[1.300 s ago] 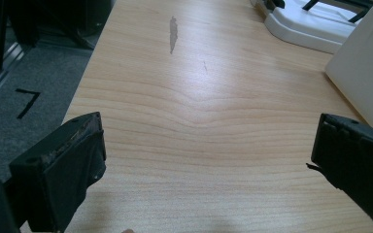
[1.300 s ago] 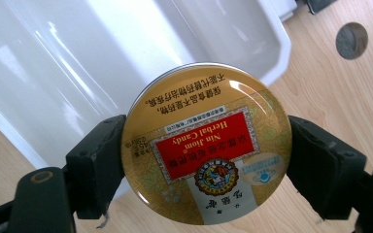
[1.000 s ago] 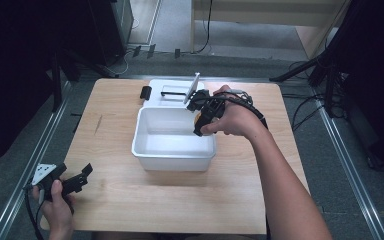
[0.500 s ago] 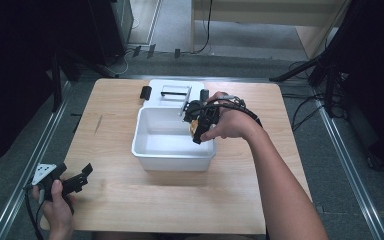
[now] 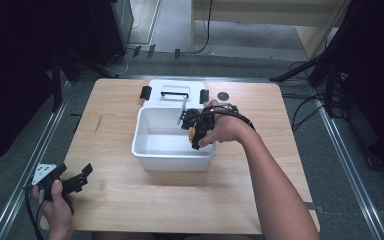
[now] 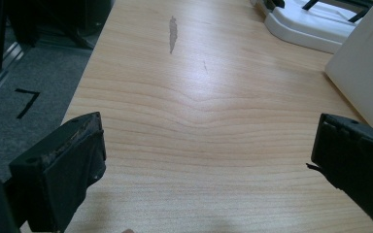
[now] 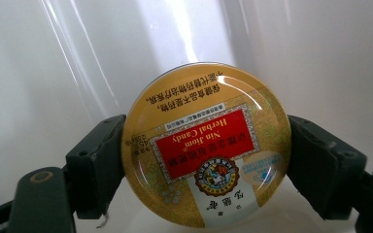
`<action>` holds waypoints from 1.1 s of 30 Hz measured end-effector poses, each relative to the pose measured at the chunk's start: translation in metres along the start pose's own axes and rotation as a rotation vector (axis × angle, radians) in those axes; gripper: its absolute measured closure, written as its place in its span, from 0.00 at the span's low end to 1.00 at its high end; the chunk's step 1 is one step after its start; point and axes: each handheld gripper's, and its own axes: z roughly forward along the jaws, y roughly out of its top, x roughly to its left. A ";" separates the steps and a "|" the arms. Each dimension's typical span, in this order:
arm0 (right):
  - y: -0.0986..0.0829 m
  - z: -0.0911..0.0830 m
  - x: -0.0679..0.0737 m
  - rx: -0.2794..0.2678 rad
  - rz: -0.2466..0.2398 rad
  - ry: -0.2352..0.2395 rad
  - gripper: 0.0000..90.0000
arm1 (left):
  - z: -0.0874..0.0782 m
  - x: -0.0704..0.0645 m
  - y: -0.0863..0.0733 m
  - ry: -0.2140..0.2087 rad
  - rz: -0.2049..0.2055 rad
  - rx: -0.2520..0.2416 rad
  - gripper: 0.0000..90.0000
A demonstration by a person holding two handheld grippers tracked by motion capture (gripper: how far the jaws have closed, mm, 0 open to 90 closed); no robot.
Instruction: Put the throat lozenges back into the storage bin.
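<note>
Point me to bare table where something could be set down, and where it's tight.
Free: the wood left of the white bin, up to the left claw; the front strip below the bin; the right side past the forearm. Tight: the back edge, where the lid sits, and inside the bin, where the right claw holds a candy tin.

Candy tin (image 7: 205, 145): glossy printed metal lid, gold and red, catching glare. Bin (image 5: 172, 152): smooth white plastic, shiny inside. Table (image 6: 199, 121): pale wood grain, satin sheen. Left gripper (image 6: 206, 165): matt black pads, frayed edges.

A gold candy tin (image 7: 205, 145) with a red label; white bin (image 5: 150, 150).
</note>
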 end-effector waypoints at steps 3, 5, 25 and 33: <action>0.003 0.007 0.004 0.046 -0.010 -0.008 0.23 | 0.000 0.000 0.000 0.000 0.000 0.000 0.00; 0.004 0.008 0.004 0.052 -0.011 -0.009 0.23 | 0.000 0.000 0.000 0.000 0.000 -0.002 0.00; 0.005 0.018 0.001 0.064 0.004 -0.017 0.18 | 0.000 0.001 0.000 -0.001 -0.001 -0.001 0.00; -0.001 -0.009 -0.004 -0.029 0.079 -0.025 0.20 | 0.000 0.001 0.000 -0.001 0.000 -0.001 0.00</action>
